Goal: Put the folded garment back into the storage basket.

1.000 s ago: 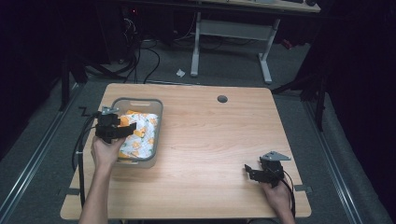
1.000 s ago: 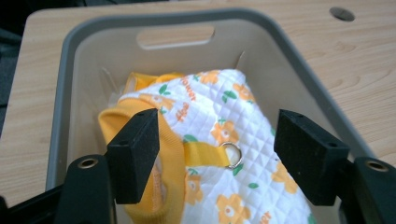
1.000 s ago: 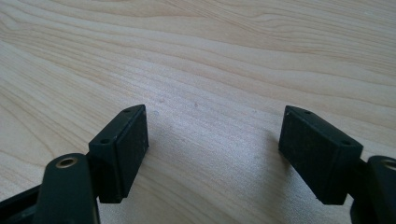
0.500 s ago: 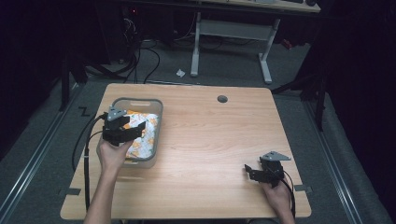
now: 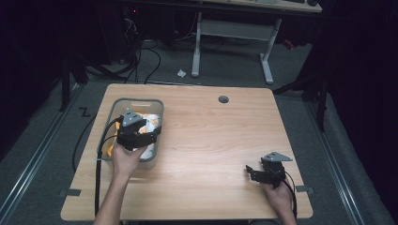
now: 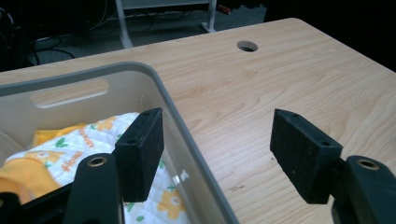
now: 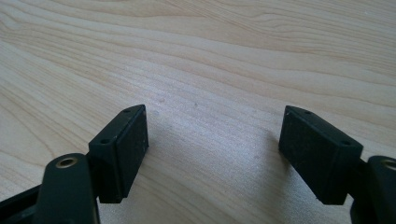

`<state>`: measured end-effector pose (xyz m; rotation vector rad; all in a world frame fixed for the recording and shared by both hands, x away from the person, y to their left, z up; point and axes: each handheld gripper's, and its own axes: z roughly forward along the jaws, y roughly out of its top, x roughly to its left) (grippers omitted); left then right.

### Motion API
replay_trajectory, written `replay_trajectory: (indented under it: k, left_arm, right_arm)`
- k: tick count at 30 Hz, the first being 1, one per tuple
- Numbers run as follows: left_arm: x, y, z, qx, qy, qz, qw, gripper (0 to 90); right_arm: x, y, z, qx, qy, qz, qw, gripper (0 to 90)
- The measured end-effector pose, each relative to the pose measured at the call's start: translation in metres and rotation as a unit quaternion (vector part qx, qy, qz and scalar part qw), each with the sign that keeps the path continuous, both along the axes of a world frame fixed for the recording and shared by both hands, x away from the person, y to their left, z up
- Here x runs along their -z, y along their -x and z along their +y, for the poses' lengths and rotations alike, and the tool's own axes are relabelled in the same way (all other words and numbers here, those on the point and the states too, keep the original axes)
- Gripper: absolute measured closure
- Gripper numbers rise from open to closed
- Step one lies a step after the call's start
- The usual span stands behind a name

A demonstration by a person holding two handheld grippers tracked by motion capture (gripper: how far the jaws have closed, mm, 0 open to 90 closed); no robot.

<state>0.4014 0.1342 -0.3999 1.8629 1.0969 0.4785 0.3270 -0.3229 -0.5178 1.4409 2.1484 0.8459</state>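
Left gripper [image 5: 149, 132]: black body, grey three-cornered plate [image 5: 131, 118] on top at its 11 o'clock side; black cable [image 5: 99, 159] trailing toward 6 o'clock. Held in a bare left hand [image 5: 126, 153], forearm unsleeved.

In the left gripper view, the left gripper [image 6: 217, 140] has two black jaws with rectangular, matte, finely textured pads [image 6: 140, 144], each with small screw holes along the edge. A brass-coloured rivet [image 6: 97, 162] sits on each jaw arm.

Right gripper [image 5: 249, 171]: black body, grey three-cornered plate [image 5: 277, 156] at 12 o'clock; black cable [image 5: 292, 187] looping toward 5 o'clock. Bare right hand [image 5: 278, 194].

In the right gripper view, the right gripper [image 7: 212, 140] shows matching black pads [image 7: 122, 144], screw holes, brass-coloured rivet [image 7: 66, 162].
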Motion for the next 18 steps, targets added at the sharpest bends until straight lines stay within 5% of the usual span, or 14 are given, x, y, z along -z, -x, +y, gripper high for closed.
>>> replay_trajectory:
  k: [18]
  left_arm:
    - [0.006,0.013,-0.027,0.028,0.006,0.006,0.9996,35.1]
  right_arm:
    - [0.0,0.0,0.0,0.0,0.0,0.0,1.0,24.4]
